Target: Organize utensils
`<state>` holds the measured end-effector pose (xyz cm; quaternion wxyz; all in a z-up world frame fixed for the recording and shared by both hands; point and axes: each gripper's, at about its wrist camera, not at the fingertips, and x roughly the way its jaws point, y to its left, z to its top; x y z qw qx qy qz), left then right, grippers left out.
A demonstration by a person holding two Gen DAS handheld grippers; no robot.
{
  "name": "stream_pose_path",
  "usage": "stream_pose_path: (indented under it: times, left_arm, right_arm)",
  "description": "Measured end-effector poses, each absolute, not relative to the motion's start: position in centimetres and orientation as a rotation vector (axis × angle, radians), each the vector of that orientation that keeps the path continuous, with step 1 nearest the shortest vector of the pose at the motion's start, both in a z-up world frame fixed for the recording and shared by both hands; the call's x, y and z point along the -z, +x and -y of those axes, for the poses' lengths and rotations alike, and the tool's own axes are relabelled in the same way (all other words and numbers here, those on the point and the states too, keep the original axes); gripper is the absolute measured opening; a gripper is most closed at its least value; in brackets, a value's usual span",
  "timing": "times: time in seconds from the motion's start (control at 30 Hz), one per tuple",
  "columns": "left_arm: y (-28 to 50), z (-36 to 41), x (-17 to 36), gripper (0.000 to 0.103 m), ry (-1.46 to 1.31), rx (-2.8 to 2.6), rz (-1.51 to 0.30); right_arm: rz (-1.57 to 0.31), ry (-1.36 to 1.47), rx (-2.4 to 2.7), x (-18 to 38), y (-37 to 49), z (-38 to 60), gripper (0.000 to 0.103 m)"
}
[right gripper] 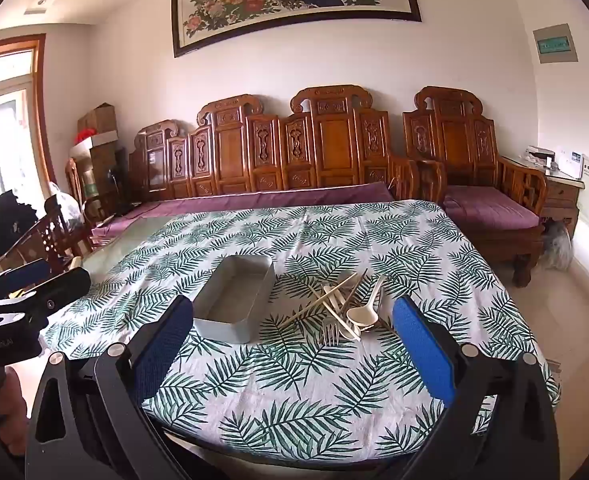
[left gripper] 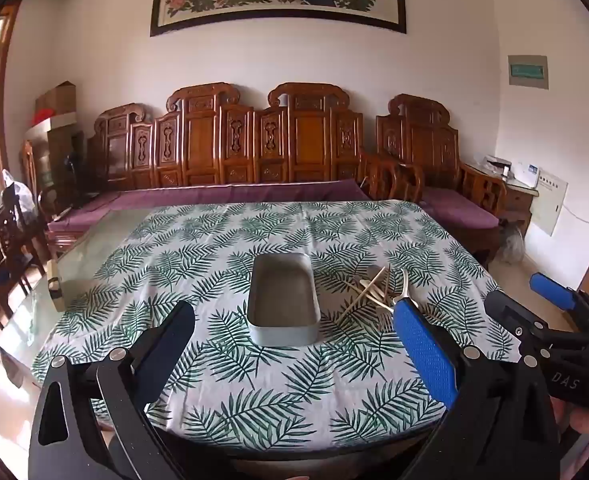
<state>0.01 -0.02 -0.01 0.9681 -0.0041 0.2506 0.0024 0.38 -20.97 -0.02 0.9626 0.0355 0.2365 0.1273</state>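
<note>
Beside the empty tray (right gripper: 234,304), jumbled utensils (right gripper: 348,308), well inside table edges (right gripper: 494,264).

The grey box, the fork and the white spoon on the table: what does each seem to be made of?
Grey box: probably matte plastic or coated metal; dull, even walls leave it open.
Fork: likely metal; silvery, shiny tines.
White spoon: plastic or ceramic; smooth cream surface, cannot tell which.
</note>
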Motion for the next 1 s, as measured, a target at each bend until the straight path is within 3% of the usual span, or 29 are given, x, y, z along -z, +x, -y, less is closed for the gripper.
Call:
stream_pose_path:
  times: [1.0]
  left_arm:
    - [-0.12, 0.14, -0.23, 0.097, -0.006, -0.004, -0.503]
  right_arm:
    - [-0.485, 0.082, -0.258, -0.05, 0.57, 20.97, 0.100]
